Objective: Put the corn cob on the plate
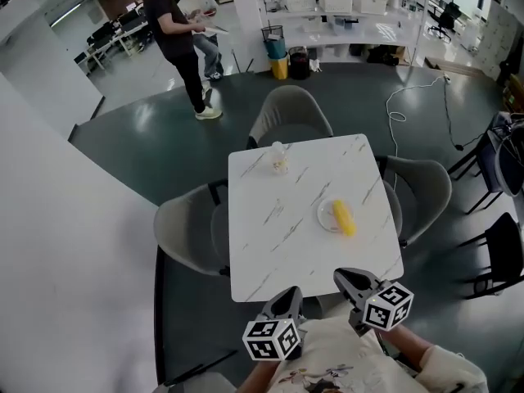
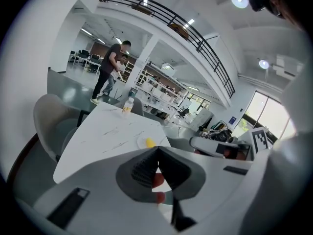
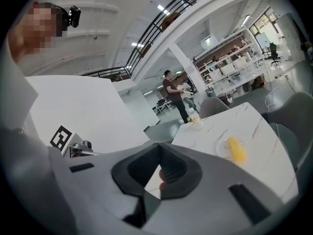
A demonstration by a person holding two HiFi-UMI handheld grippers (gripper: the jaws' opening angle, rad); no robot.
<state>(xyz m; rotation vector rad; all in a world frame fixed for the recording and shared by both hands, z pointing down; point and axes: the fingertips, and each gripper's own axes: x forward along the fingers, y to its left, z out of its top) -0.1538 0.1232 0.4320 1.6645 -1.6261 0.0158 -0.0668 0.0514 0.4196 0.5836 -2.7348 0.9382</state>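
Beside the table (image 1: 278, 244), both hand-held grippers (image 1: 291, 293) (image 1: 344, 277) are closed, empty.

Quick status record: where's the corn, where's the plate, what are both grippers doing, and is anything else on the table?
corn cob: lying on the plate
plate: on the table, right of centre in the head view
bottle: upright at the far side, apart from the plate
left gripper: jaws together, empty
right gripper: jaws together, empty
gripper position: both by the near table edge
task: looks done
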